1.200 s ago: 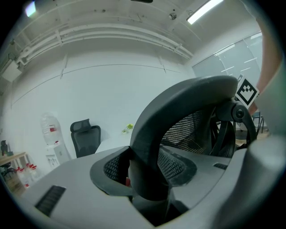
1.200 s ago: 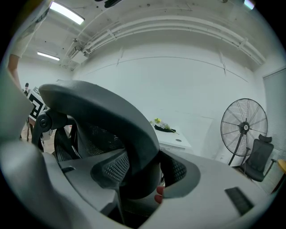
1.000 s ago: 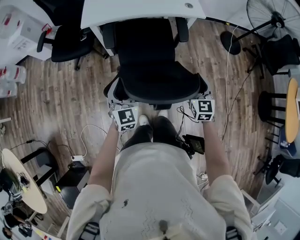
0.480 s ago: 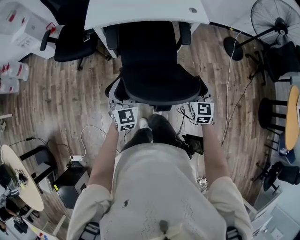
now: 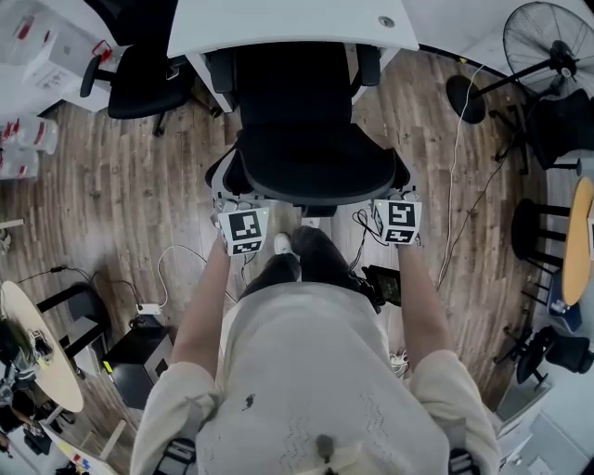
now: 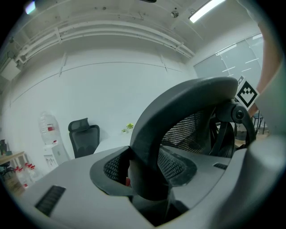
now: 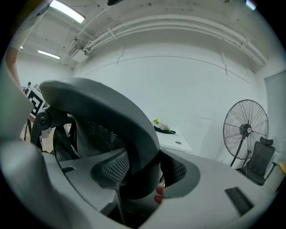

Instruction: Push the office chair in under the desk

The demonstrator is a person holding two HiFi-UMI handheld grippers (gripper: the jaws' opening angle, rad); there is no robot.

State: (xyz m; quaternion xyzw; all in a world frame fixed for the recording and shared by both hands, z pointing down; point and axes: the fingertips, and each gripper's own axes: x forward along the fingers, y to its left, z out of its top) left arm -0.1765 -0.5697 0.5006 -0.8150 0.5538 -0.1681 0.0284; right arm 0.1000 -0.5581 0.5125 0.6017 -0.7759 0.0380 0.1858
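Only the head view takes in the brown wood-plank floor (image 5: 121, 186) and the whole white rectangular bench (image 5: 278, 23) at its far side. The black mesh-backed office chair (image 5: 306, 158) stands at the bench's near edge. The front of its seat and both armrests are under that edge, and its backrest is toward the person. A black standing fan (image 5: 548, 42) beyond the bench's right corner shows in the head and right gripper views, not in the left one.

From above, the left gripper (image 5: 230, 209) and right gripper (image 5: 397, 206) sit at the two outer ends of the backrest, but their grip is hidden. Each gripper view shows the curved backrest rim (image 6: 178, 116) running up between that gripper's jaws, which pinch it from both sides.

A small green plant (image 7: 163, 126) on the bench appears only in the gripper views.
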